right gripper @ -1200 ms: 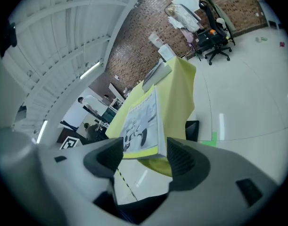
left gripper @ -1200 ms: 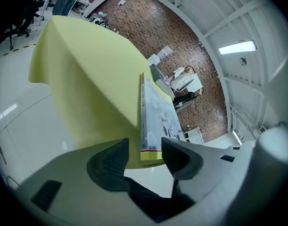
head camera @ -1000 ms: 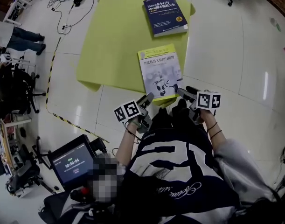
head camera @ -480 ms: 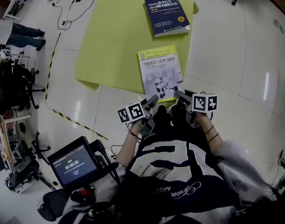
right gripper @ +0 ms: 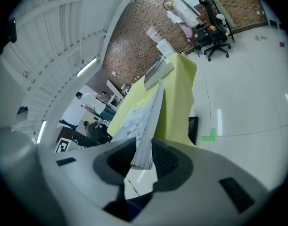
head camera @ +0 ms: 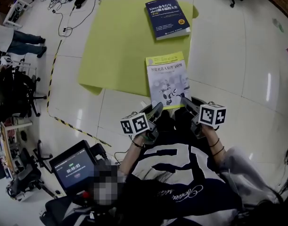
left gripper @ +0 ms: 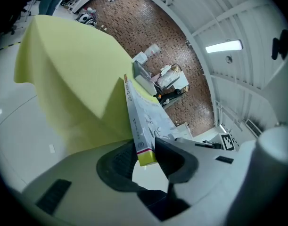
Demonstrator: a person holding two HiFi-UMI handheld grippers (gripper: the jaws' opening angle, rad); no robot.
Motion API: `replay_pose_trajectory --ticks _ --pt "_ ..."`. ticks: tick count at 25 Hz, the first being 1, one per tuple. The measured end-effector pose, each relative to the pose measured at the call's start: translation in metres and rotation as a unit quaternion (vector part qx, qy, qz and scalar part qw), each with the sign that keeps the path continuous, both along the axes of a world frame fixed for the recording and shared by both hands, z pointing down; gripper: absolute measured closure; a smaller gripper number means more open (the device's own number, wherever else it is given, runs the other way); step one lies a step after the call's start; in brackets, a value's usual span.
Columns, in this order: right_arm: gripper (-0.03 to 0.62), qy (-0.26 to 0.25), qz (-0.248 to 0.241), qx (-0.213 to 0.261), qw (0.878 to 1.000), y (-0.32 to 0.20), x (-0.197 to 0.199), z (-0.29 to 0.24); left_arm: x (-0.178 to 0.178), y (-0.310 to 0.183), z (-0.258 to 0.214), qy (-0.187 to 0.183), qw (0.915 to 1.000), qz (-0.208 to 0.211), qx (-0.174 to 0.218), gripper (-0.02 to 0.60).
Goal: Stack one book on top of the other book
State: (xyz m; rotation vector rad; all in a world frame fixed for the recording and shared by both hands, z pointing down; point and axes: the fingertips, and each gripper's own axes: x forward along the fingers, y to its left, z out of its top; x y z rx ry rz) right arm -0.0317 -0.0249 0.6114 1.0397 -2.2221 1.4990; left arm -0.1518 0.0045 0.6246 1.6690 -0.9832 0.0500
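The left gripper [head camera: 157,108] and right gripper [head camera: 185,100] are closing, each pinching a near corner of the white book [head camera: 168,78] at the cloth's [head camera: 118,46] near edge, so they should lift together, level, toward the blue book [head camera: 167,17].

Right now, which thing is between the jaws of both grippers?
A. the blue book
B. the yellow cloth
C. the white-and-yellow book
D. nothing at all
C: the left gripper and the right gripper each have a near corner of the white-and-yellow book between their closing jaws, while the blue book lies apart at the far end of the yellow cloth.
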Motion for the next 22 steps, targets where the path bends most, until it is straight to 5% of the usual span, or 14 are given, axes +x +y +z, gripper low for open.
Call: replay_pose_trajectory --ticks 11,17,22 --pt "0.493 -0.031 0.054 0.061 0.996 0.011 0.011 -0.079 0.013 -0.009 -0.082 0.020 0.9961 0.035 0.078 0.457" --pt "0.493 -0.017 0.044 0.119 0.992 0.003 0.015 -0.119 0.018 -0.018 -0.119 0.019 0.9904 0.040 0.130 0.456" --pt "0.493 -0.011 0.003 0.168 0.986 -0.050 0.015 -0.164 0.020 -0.062 -0.157 0.021 0.9871 0.001 0.159 0.456"
